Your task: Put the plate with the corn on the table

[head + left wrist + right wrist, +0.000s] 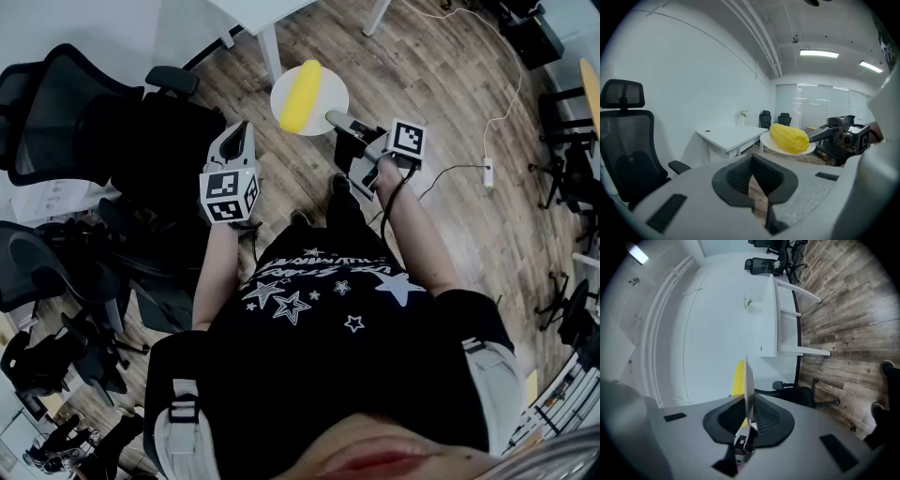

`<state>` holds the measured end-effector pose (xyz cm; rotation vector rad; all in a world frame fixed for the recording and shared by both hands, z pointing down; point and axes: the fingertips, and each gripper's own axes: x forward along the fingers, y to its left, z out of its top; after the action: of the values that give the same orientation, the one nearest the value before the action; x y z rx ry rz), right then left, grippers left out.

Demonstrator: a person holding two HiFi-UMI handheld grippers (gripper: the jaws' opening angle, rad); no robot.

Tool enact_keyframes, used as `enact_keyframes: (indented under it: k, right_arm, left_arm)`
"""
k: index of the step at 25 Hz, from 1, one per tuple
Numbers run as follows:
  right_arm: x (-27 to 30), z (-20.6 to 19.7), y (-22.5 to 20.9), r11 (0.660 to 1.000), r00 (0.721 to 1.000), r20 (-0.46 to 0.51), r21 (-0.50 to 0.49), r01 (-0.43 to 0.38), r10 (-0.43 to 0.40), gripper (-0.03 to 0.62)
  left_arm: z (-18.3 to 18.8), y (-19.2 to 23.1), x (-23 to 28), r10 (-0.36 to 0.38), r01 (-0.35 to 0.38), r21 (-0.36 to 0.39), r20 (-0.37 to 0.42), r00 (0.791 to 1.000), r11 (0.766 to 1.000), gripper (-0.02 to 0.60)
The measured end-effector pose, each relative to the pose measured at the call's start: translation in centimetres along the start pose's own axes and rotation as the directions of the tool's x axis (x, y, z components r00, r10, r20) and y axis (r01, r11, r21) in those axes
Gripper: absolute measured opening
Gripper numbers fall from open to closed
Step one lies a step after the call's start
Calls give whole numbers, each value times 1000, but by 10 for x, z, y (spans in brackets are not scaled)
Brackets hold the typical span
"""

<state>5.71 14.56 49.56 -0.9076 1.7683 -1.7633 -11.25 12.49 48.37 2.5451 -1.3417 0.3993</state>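
Observation:
A white plate (323, 94) carrying a yellow corn cob (300, 94) hangs level above the wooden floor. My right gripper (336, 119) is shut on the plate's near right rim. In the right gripper view the plate (749, 385) shows edge-on between the jaws, with the corn (738, 378) behind it. My left gripper (240, 134) is to the left of the plate, apart from it, shut and holding nothing. The left gripper view shows the plate (806, 150) and corn (789, 138) ahead to the right, held by the right gripper (813, 137). The white table (255, 13) stands just beyond.
Black office chairs (112, 131) crowd the left side. A power strip (487, 174) with its cable lies on the wooden floor at the right. The table's white legs (270, 52) stand close to the plate. The person's shoes (339, 185) are below the grippers.

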Motion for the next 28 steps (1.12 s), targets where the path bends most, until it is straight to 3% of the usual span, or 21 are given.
enact_keyframes:
  k: [14, 28]
  right_arm:
    - [4, 7, 6, 999, 999, -38, -7, -38, 38, 37]
    - [20, 86, 21, 996, 975, -205, -33, -89, 80, 35]
  left_arm:
    - [-2, -14, 3, 8, -8, -6, -4, 1000, 1000, 6]
    - [37, -27, 62, 138, -137, -49, 24, 990, 989, 6]
